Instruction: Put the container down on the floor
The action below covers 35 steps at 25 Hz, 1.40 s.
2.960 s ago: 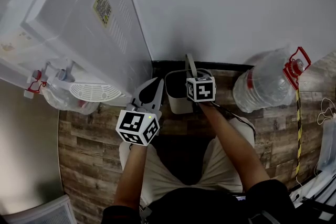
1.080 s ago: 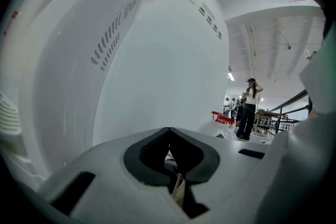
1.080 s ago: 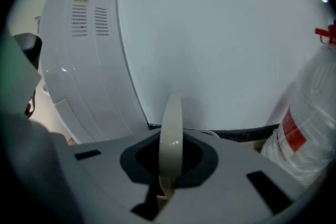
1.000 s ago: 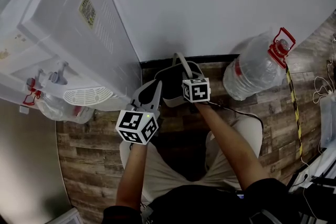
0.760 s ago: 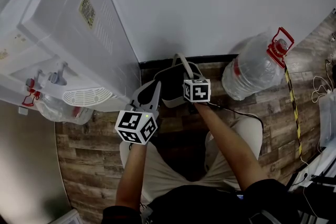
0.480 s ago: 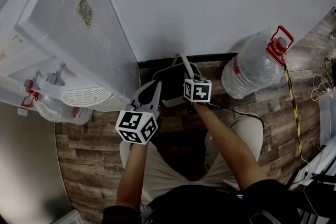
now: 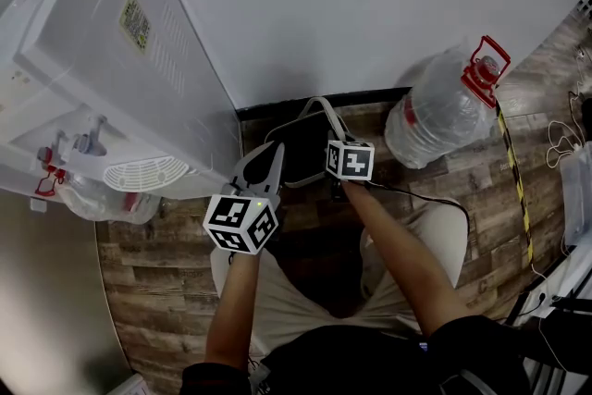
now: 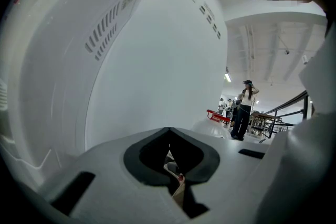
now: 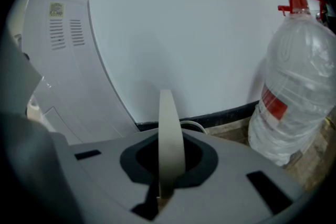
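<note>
- Water dispenser (image 7: 139, 69): left, against wall.
- Floor (image 7: 157, 236): wood plank.
- Water bottle (image 7: 435, 120): right.
- Container (image 7: 301, 153): at wall foot, between dispenser and bottle. Floor contact not determinable.
- Handle (image 9: 170, 123): upright, clamped in right claw (image 9: 168, 168).
- Left claw (image 8: 169, 136): closed, empty, just left of container.
- Procedure: lower vertically, base level, clear of dispenser. Release only once handle slackens.

Gripper: left gripper (image 8: 169, 132), its grey jaws closed together, near.
Left: large white plastic appliance casing (image 8: 152, 60) with rows of vent slots (image 8: 107, 26).
Far right: standing person (image 8: 244, 110) beside a low red object (image 8: 217, 115).
</note>
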Each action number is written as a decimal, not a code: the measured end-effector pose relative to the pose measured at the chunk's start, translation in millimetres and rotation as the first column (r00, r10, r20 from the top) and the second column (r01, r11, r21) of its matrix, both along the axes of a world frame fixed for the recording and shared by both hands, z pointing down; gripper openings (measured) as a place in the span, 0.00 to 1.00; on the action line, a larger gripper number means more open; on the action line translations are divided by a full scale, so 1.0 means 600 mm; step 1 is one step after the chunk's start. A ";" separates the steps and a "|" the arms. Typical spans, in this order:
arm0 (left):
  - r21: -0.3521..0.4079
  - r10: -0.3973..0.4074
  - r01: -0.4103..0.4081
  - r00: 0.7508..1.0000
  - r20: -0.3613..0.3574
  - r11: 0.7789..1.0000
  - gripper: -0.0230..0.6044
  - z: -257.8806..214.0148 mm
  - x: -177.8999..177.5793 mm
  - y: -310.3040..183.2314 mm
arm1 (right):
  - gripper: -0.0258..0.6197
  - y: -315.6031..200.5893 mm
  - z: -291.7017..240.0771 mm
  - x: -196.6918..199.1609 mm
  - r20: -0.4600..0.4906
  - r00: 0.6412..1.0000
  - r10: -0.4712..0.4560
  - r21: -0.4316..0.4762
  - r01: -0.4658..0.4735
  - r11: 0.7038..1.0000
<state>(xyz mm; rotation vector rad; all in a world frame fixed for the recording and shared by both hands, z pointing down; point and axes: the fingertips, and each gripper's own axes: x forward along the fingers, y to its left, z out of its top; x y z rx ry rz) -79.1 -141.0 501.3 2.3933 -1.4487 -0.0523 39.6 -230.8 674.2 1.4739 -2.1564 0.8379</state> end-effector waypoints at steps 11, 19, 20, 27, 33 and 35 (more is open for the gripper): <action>-0.003 0.001 -0.001 1.000 -0.008 1.000 0.06 0.001 0.002 0.001 | 0.09 -0.002 0.016 0.043 -0.076 0.997 0.020 -0.003 -0.020 1.000; -0.017 0.006 -0.007 1.000 -0.010 1.000 0.06 0.011 0.007 0.003 | 0.09 -0.003 0.044 0.088 -0.135 0.989 0.064 -0.040 -0.070 0.997; -0.018 0.006 -0.006 1.000 -0.009 1.000 0.06 0.011 0.006 0.003 | 0.09 -0.003 0.046 0.091 -0.138 0.988 0.069 -0.043 -0.075 0.996; -0.030 0.008 -0.008 1.000 -0.010 1.000 0.06 0.020 0.010 0.003 | 0.09 0.002 0.075 0.127 -0.154 0.981 0.117 -0.082 -0.131 0.988; -0.047 0.016 -0.017 1.000 -0.013 0.999 0.06 0.034 0.019 0.004 | 0.09 0.010 0.101 0.150 -0.156 0.977 0.144 -0.128 -0.165 0.978; -0.050 0.017 -0.017 1.000 -0.014 0.999 0.06 0.035 0.020 0.003 | 0.09 0.013 0.108 0.154 -0.149 0.978 0.149 -0.135 -0.169 0.976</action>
